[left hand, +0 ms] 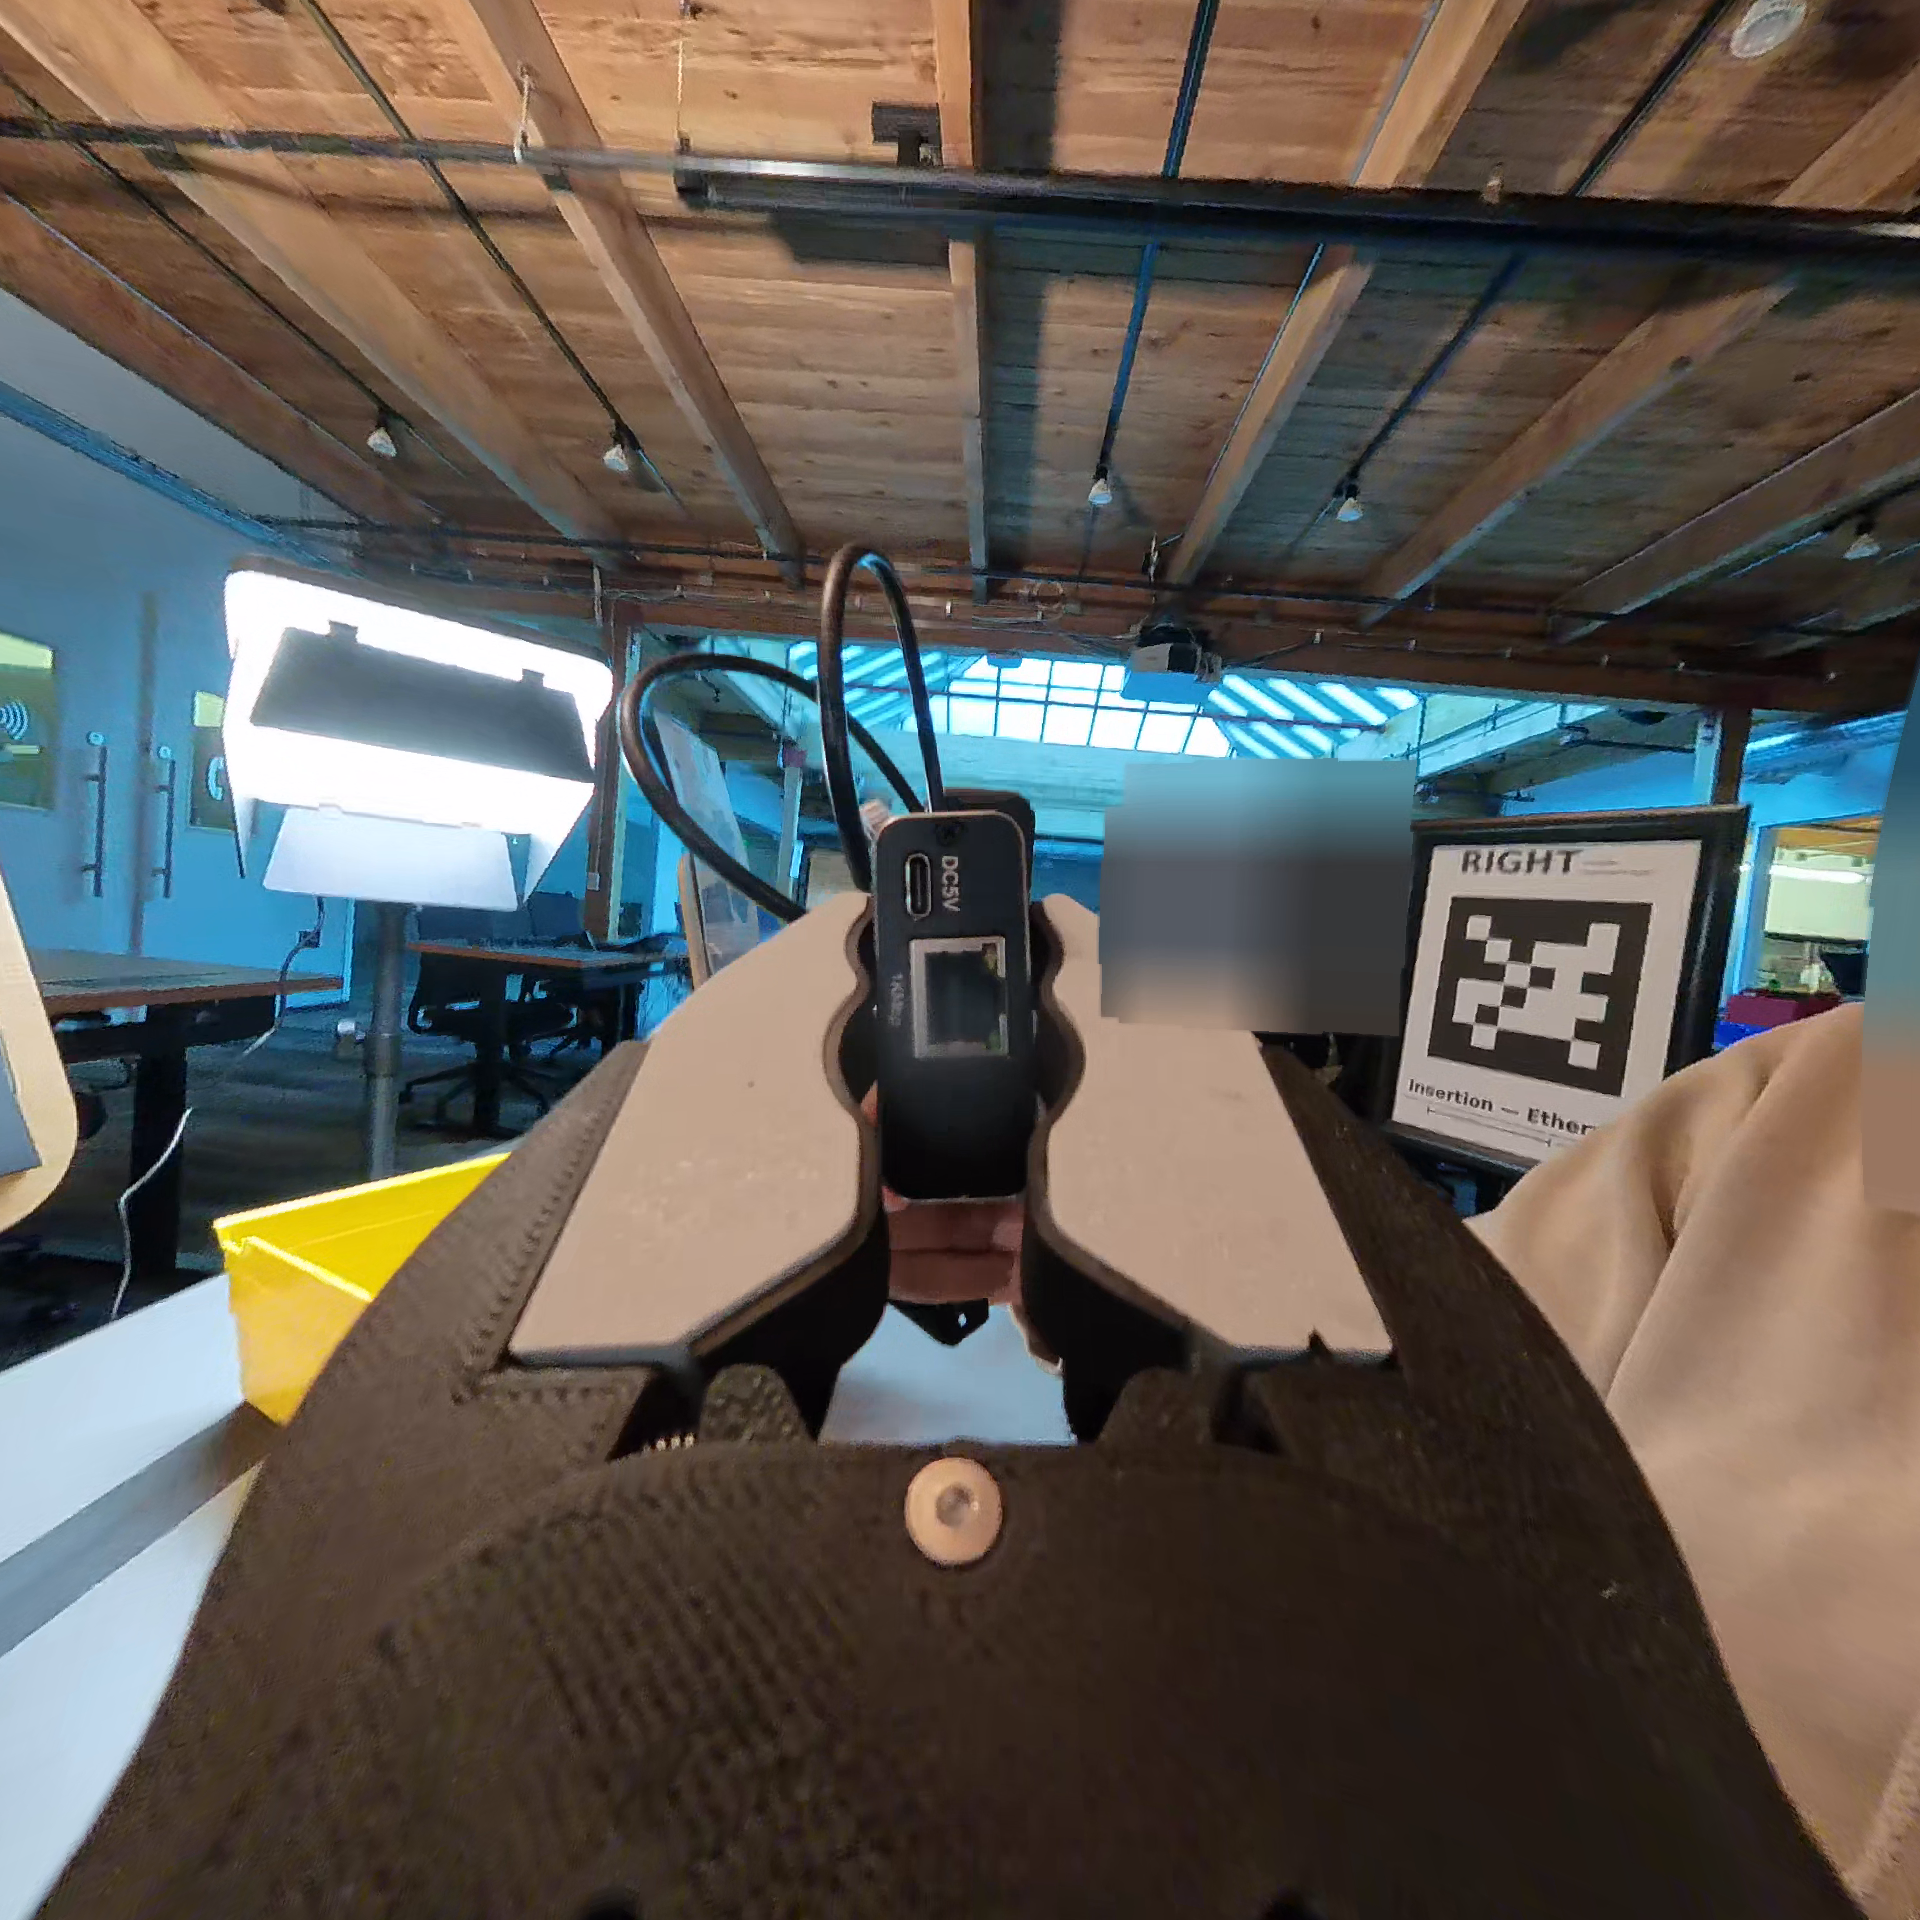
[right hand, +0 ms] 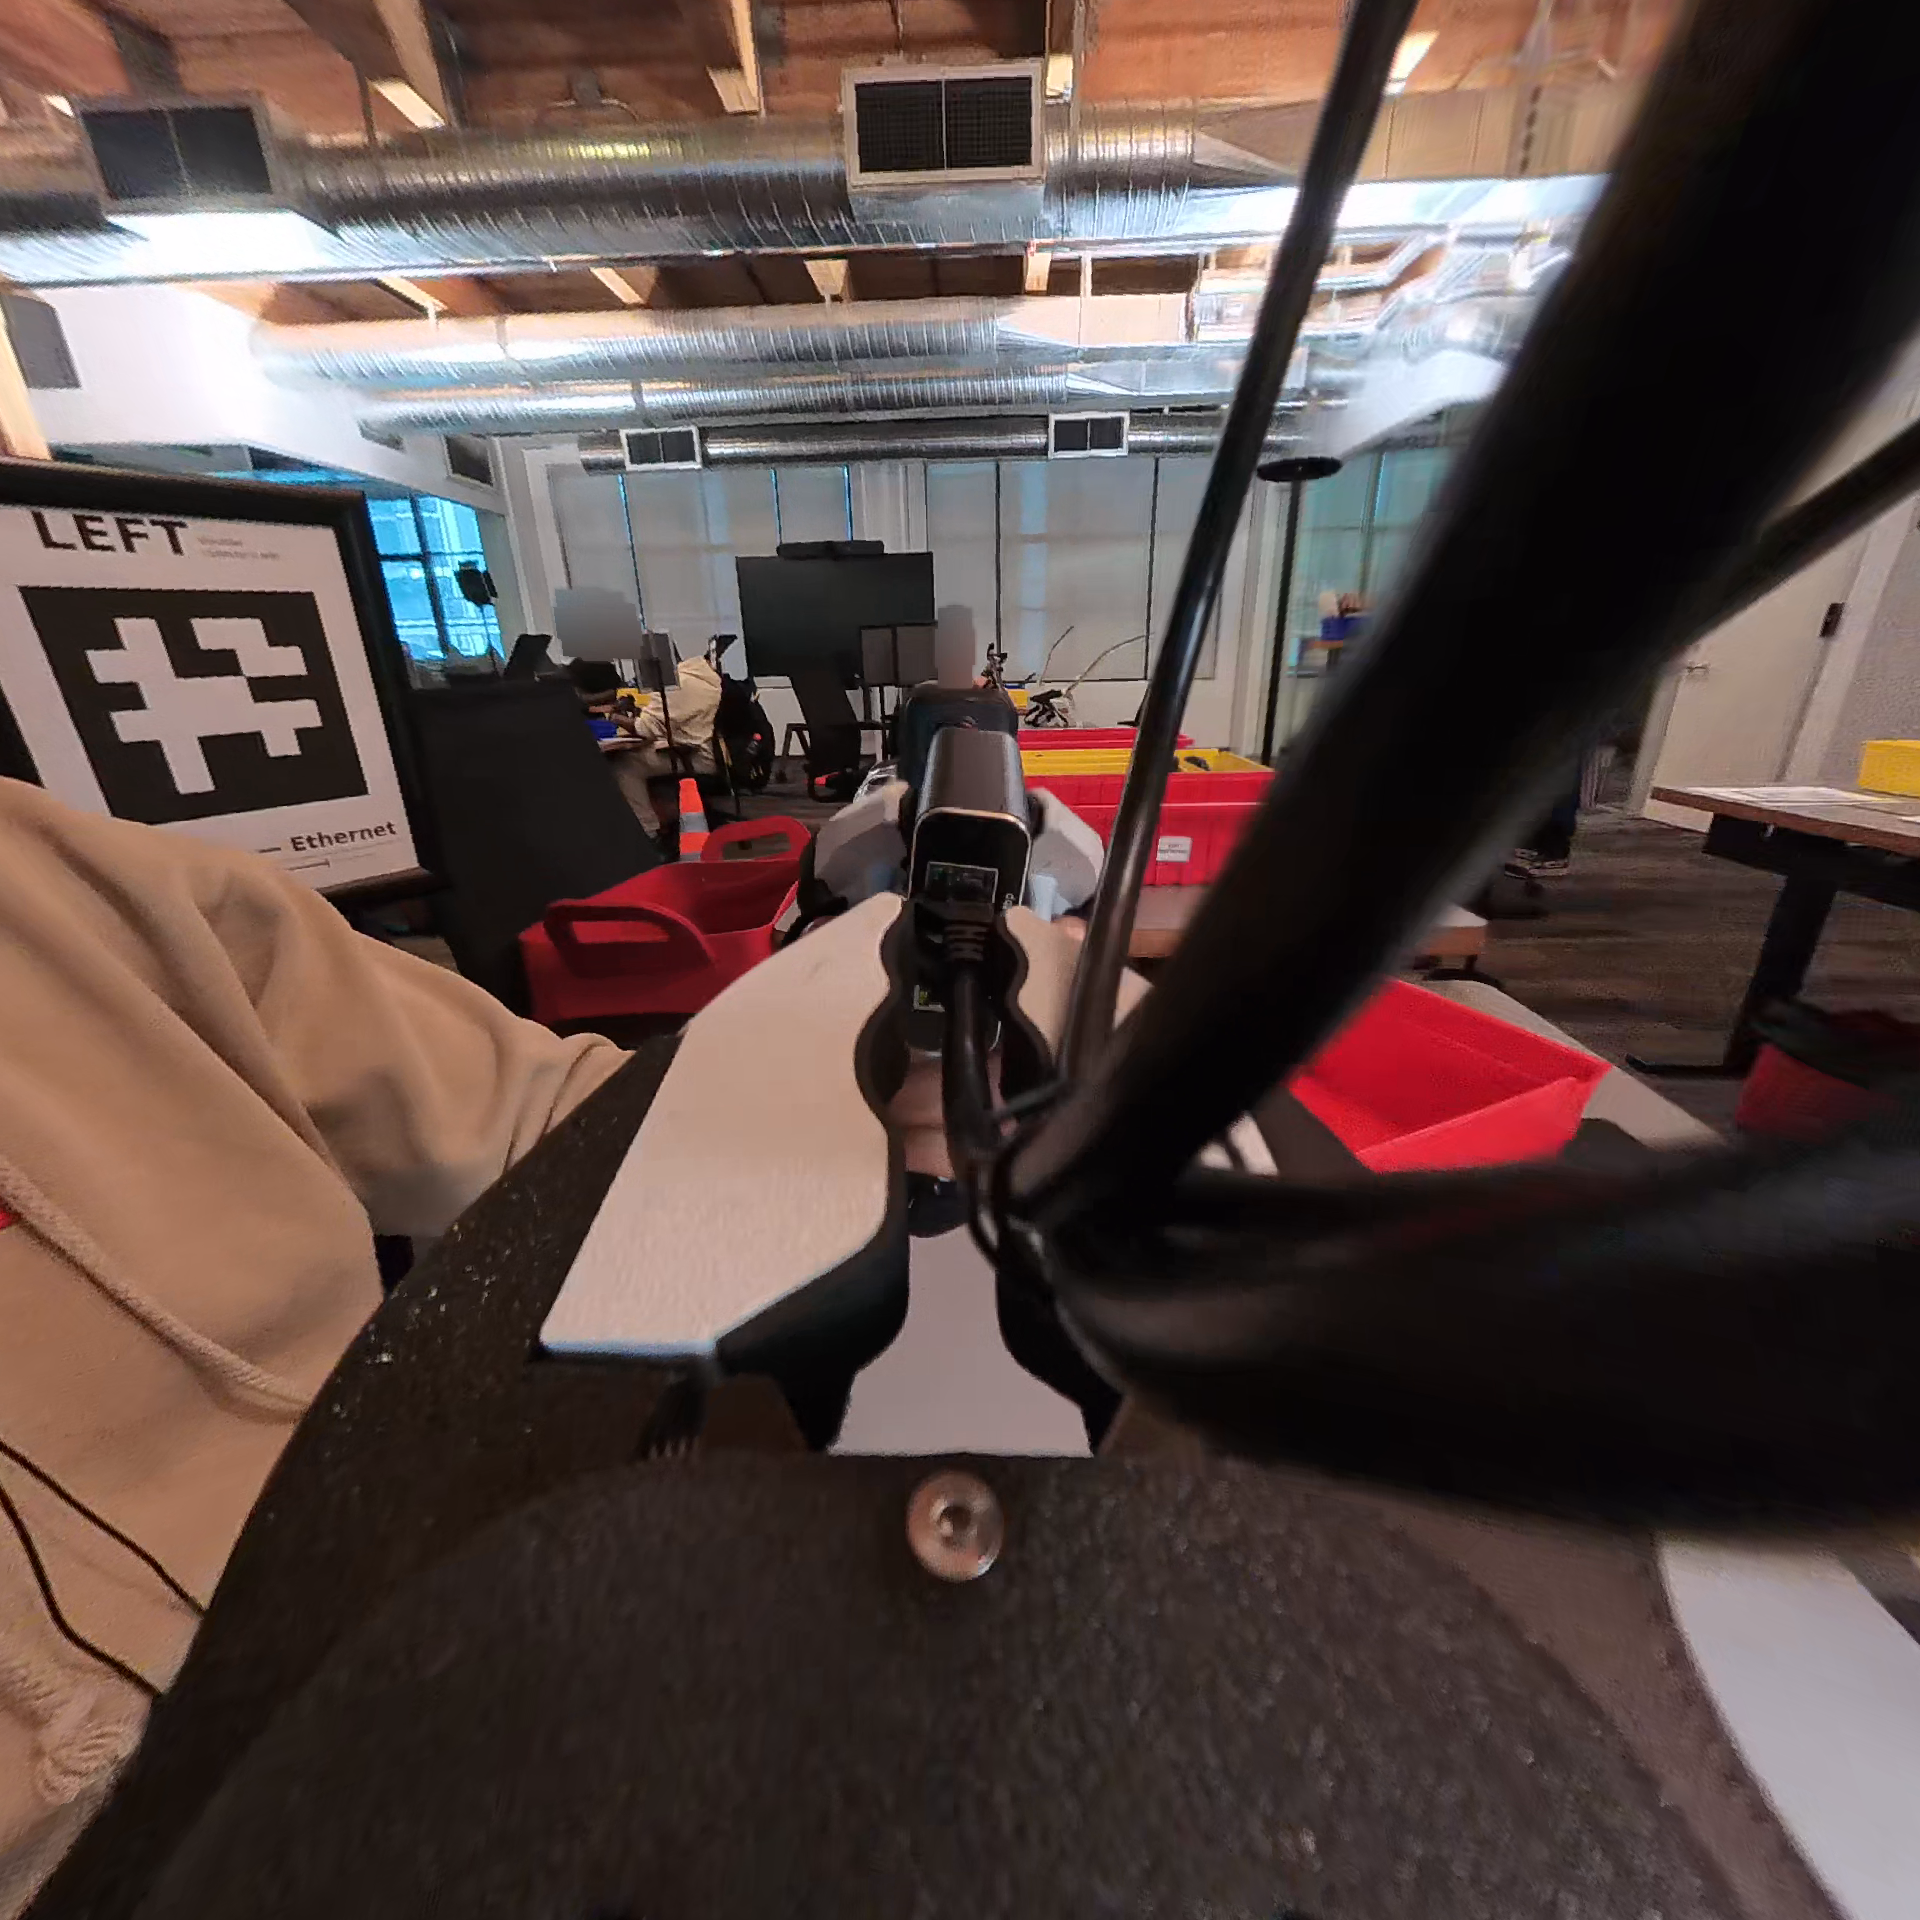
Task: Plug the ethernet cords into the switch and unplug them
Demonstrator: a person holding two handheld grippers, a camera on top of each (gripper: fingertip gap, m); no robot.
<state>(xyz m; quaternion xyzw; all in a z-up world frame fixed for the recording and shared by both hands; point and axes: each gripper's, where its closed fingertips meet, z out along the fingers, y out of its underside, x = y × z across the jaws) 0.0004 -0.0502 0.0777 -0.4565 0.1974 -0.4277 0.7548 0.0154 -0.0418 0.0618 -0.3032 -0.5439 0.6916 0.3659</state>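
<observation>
Left gripper [left hand: 951,997]: fingers [left hand: 727,1122] clamped on both sides of the small black switch [left hand: 954,1013], held upright in the air above the white tabletop [left hand: 94,1455]. The end facing this camera shows an empty ethernet port [left hand: 964,997].

Right gripper [right hand: 961,971]: fingers [right hand: 748,1122] pinched on the black ethernet cord [right hand: 966,1049] just behind its plug [right hand: 964,920]. The plug is at the port on the switch's [right hand: 966,821] other end. You can't tell from the right wrist view whether it's fully seated or only at the mouth; my guess is you're at the insert or pull stage on that side.

To do it well:
- Keep the left grip rigid so the switch doesn't pivot between the pads.
- Move the right gripper straight along the port axis, no sideways wiggle.
- Unplugging probably needs the latch tab pressed first; a bare pull likely drags the switch out of the left fingers.
- A thick bundle of cord [right hand: 1455,831] loops across the right wrist view and blocks the right finger. Watch it doesn't snag or tug the plug off line.

Yellow bin [left hand: 312,1268] sits far left on the tabletop, well clear.
</observation>
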